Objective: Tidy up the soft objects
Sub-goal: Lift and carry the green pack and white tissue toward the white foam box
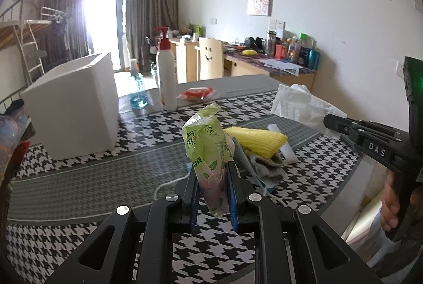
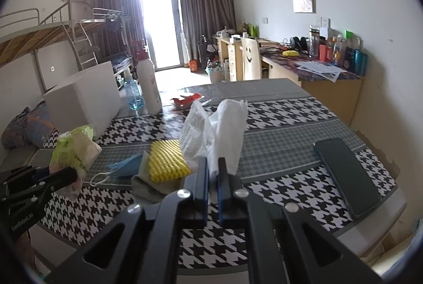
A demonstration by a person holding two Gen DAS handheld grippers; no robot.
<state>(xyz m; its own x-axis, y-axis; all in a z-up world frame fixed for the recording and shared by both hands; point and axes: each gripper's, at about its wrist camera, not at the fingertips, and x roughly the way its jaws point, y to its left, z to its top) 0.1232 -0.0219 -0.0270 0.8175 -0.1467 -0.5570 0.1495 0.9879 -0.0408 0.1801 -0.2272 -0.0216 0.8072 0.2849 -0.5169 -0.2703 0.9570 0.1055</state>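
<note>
My left gripper (image 1: 211, 167) is shut on a green tissue pack (image 1: 206, 146), held upright above the houndstooth table (image 1: 79, 199); the same pack (image 2: 74, 149) shows at the left of the right wrist view, with the left gripper (image 2: 72, 174) gripping its bottom. My right gripper (image 2: 212, 165) is shut on a white paper towel (image 2: 224, 125), lifted off the table; the towel (image 1: 298, 104) and the right gripper (image 1: 327, 121) also show at the right of the left wrist view. On the table lie a yellow sponge (image 2: 168, 161), a grey cloth (image 2: 148, 187) and a blue face mask (image 2: 124, 166).
A white box (image 1: 76, 106) stands at the left, with a white pump bottle (image 1: 166, 77), a blue bottle (image 1: 137, 90) and a red packet (image 1: 197, 93) behind. A dark phone (image 2: 346, 175) lies at the table's right. A desk and chair stand beyond.
</note>
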